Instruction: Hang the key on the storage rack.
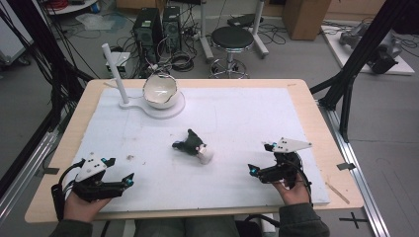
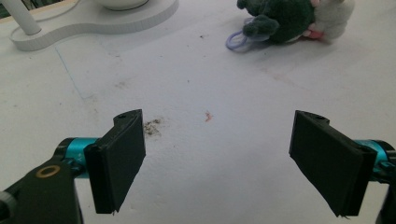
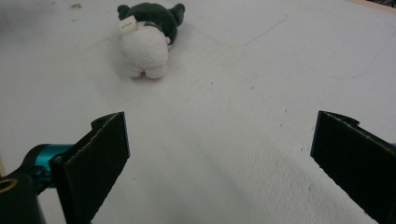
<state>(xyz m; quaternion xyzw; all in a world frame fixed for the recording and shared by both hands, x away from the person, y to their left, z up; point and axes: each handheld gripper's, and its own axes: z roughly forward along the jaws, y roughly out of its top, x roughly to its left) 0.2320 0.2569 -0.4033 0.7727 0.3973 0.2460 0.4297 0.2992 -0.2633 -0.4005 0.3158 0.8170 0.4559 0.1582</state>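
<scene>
Plush toy (image 1: 193, 145) single, one white bowl (image 1: 159, 91), two tongs, left (image 1: 118, 170), right (image 1: 262, 157), both spread, empty.

Each hand-held gripper (image 1: 117, 170) has black jaws, teal joints, grey plate.

Count: one plush toy (image 1: 193, 146), one white bowl (image 1: 159, 91) on one stand (image 1: 123, 96), two grippers (image 1: 120, 170) (image 1: 262, 157).
</scene>
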